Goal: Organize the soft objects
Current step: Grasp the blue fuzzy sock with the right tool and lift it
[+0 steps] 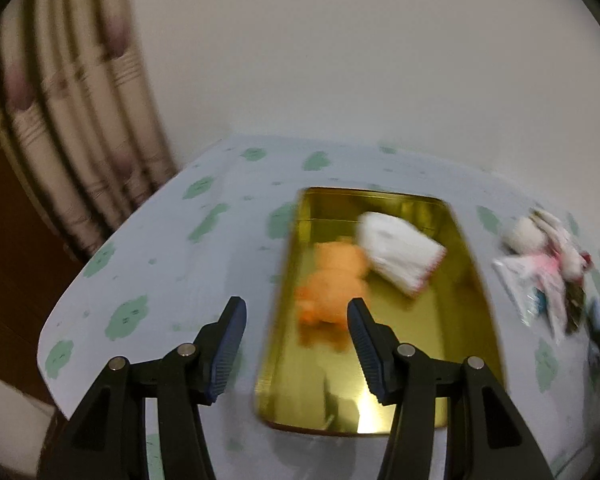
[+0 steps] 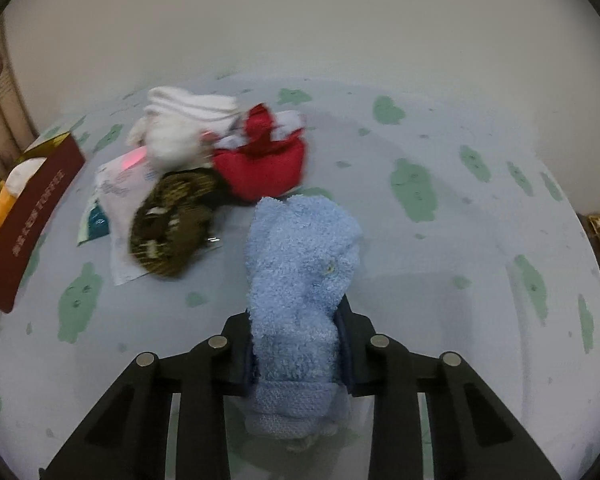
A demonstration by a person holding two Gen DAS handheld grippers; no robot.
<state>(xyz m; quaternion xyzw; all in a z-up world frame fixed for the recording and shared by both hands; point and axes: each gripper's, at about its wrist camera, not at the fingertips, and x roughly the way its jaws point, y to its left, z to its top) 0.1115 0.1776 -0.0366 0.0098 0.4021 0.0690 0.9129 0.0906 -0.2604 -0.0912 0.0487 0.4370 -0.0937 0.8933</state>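
My left gripper (image 1: 296, 312) is open and empty, above the near left edge of a gold-lined box (image 1: 432, 344). In the box lie an orange plush toy (image 1: 332, 280) and a white cloth with red trim (image 1: 400, 256). My right gripper (image 2: 296, 340) is shut on a fluffy light blue towel (image 2: 300, 264) and holds it over the table. Beyond it lies a pile: a red cloth (image 2: 260, 164), a white striped sock (image 2: 184, 120), and a dark olive patterned fabric ring (image 2: 172, 220). The pile also shows blurred in the left wrist view (image 1: 540, 248).
The table has a pale blue cloth with green patches (image 2: 440, 220). The box's maroon side (image 2: 32, 220) is at the left of the right wrist view. A flat plastic packet (image 2: 116, 188) lies under the pile. A curtain (image 1: 72, 120) hangs at the left; a wall is behind.
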